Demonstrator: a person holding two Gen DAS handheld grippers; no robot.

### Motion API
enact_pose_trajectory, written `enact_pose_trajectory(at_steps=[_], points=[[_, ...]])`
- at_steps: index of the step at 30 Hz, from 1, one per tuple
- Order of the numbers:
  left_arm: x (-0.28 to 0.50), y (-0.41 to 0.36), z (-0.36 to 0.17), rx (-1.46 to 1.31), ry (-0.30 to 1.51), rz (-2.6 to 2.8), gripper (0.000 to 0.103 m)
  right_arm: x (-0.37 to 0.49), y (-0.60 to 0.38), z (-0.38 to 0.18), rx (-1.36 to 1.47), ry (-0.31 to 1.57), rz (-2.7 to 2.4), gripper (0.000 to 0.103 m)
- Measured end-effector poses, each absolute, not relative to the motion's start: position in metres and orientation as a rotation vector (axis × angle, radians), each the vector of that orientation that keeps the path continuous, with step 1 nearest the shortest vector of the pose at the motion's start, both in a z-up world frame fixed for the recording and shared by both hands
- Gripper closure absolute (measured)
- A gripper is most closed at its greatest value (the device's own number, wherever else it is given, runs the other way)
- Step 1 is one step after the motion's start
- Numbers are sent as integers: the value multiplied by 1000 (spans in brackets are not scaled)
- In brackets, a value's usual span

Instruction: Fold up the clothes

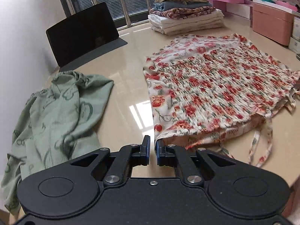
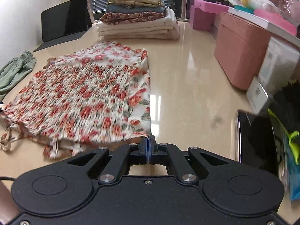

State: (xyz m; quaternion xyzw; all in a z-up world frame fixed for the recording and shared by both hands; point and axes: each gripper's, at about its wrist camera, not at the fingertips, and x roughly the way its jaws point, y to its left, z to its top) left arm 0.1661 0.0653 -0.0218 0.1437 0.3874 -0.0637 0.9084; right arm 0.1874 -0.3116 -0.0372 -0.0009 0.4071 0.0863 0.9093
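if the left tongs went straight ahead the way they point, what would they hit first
Probably bare glossy beige table at first, between the crumpled green garment and the red floral smocked dress; depth is unclear. The left tongs are slightly apart.

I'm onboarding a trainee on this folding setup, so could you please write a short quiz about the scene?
1. True or false: the right gripper is shut on a corner of the floral top.
2. Which lies nearest the left gripper? A) the tablet B) the floral top's near corner C) the stack
3. Fill in: the crumpled garment left of the floral top is ____ in colour.

Key: 1 true. 2 B; that gripper's jaws stand slightly apart beside the corner. 3 green.
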Motion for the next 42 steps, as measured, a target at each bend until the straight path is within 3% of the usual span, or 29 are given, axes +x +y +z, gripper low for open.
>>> enact_pose_trajectory(at_steps=[6,8,9,10,14,16,18,23,24,25,26,27,28,31,42], points=[[150,68,-22,301,795,-137,94,169,-312,-38,-8,834,193,98],[147,71,-22,298,802,-147,83,167,-314,-39,2,855,209,73],[144,73,-21,286,800,-151,65,165,-316,-39,10,867,217,55],[141,76,-20,274,798,-156,46,162,-318,-38,14,867,219,48],[123,93,-7,192,733,-210,27,142,-325,-27,7,825,235,42],[118,97,4,155,683,-241,12,130,-329,-20,10,785,241,41],[115,99,16,129,627,-269,6,129,-329,-12,33,740,269,41],[157,64,32,190,557,-248,6,156,-312,3,39,654,310,44],[170,54,29,200,564,-228,8,170,-305,1,44,663,314,49],[182,44,25,211,571,-218,13,184,-297,0,49,672,318,63],[193,35,20,226,579,-223,19,197,-290,-2,51,682,320,71],[205,25,13,244,595,-232,33,208,-282,-6,41,695,317,75],[216,17,7,262,618,-236,44,220,-275,-11,22,706,310,75],[248,5,-13,297,682,-238,59,254,-259,-28,-27,735,279,78],[280,46,-46,91,688,-190,53,300,-272,-57,41,711,177,81]])
